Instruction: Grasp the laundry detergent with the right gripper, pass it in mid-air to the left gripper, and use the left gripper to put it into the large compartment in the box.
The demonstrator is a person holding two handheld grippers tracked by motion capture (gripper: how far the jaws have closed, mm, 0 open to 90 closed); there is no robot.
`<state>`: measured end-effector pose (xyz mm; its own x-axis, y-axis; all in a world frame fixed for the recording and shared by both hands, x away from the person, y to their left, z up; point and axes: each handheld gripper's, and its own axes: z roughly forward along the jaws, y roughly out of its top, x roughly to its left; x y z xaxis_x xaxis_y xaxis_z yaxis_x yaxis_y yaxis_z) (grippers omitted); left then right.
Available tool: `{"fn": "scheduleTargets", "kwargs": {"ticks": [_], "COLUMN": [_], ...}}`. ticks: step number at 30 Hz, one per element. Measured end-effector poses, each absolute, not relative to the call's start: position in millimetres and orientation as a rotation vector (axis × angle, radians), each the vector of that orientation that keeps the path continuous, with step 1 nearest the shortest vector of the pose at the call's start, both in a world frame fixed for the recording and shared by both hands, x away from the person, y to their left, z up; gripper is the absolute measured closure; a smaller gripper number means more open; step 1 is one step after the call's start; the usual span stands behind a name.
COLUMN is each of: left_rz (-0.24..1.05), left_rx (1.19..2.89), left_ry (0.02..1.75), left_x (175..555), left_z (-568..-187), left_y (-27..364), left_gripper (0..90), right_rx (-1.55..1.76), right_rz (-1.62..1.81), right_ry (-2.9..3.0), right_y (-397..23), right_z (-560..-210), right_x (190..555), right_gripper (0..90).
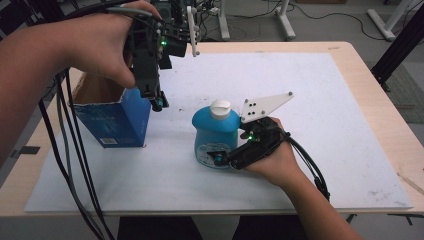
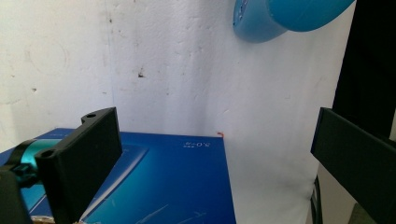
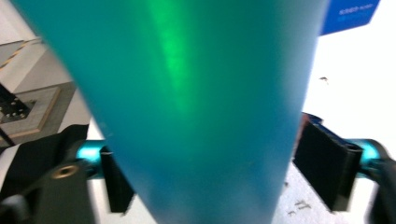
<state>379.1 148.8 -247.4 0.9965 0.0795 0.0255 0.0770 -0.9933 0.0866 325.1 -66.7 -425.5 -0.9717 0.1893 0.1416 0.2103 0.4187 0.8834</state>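
Right tongs (image 1: 220, 159) clamped on blue bottle (image 1: 215, 137), left tongs (image 1: 156, 102) wide above blue box (image 1: 117, 120), white mat (image 1: 300, 150) on wooden table (image 1: 385, 115).

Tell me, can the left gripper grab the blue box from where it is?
Probably yes. The left gripper hangs open right above the blue box, with nothing between them. The right gripper is busy with the blue bottle, off to the side.

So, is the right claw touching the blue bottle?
Touching. In the right gripper view, the blue bottle sits between the right claw jaws, and the jaw beside the camera's left presses its side.
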Motion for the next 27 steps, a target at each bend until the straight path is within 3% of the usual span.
{"fn": "scheduleTargets", "kwargs": {"ticks": [27], "left_rz": [0.048], "left_rx": [3.05], "left_ry": [0.131], "left_x": [381.6], "left_z": [-248.7], "left_y": [148.2], "left_gripper": [1.8], "right_rx": [-0.331], "right_rz": [-1.699], "right_ry": [-2.609], "right_y": [-65.3], "right_z": [-427.8], "right_x": [324.3], "right_gripper": [35.4]}}
